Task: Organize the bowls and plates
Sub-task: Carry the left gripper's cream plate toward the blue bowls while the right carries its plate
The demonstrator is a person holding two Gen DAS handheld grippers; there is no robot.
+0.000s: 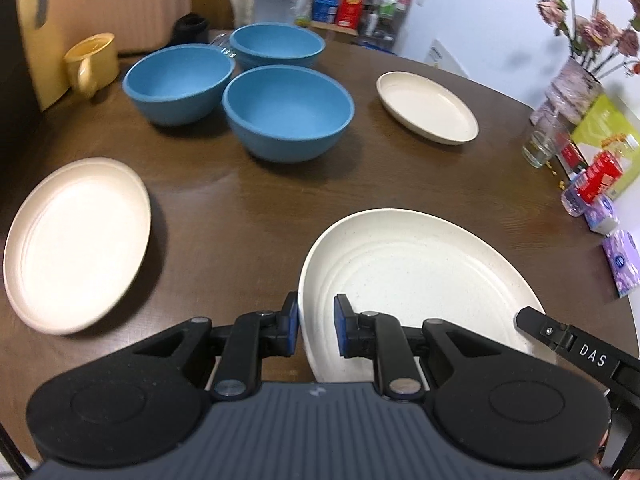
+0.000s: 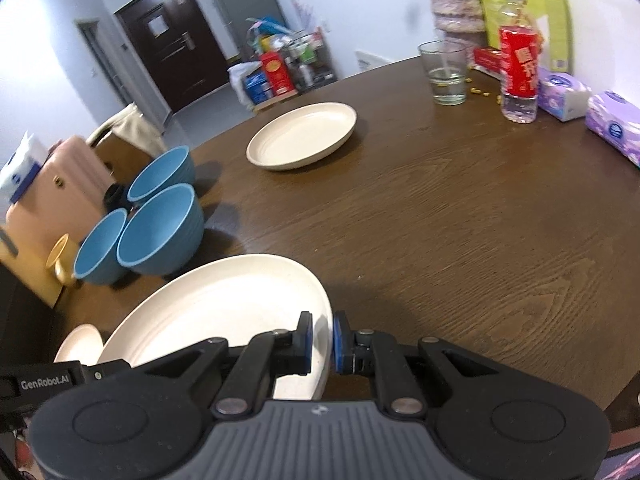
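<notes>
Both grippers hold one cream plate (image 1: pixel 420 280) above the brown table (image 1: pixel 248 208). My left gripper (image 1: pixel 316 320) is shut on the plate's left rim, and my right gripper (image 2: pixel 321 338) is shut on its right rim (image 2: pixel 324 320). The right gripper's finger (image 1: pixel 532 320) shows at the plate's near right edge in the left wrist view. A second cream plate (image 1: pixel 76 244) lies on the table to the left, and a third (image 1: pixel 428 108) lies at the far right. Three blue bowls (image 1: pixel 288 112) stand grouped at the back, side by side.
A yellow mug (image 1: pixel 92 60) stands left of the bowls. At the table's right edge are a drinking glass (image 1: pixel 544 144), a red-labelled bottle (image 2: pixel 518 72), tissue packs (image 2: pixel 616 128) and a vase of flowers (image 1: pixel 576 84). A pink case (image 1: pixel 116 4) stands behind the table.
</notes>
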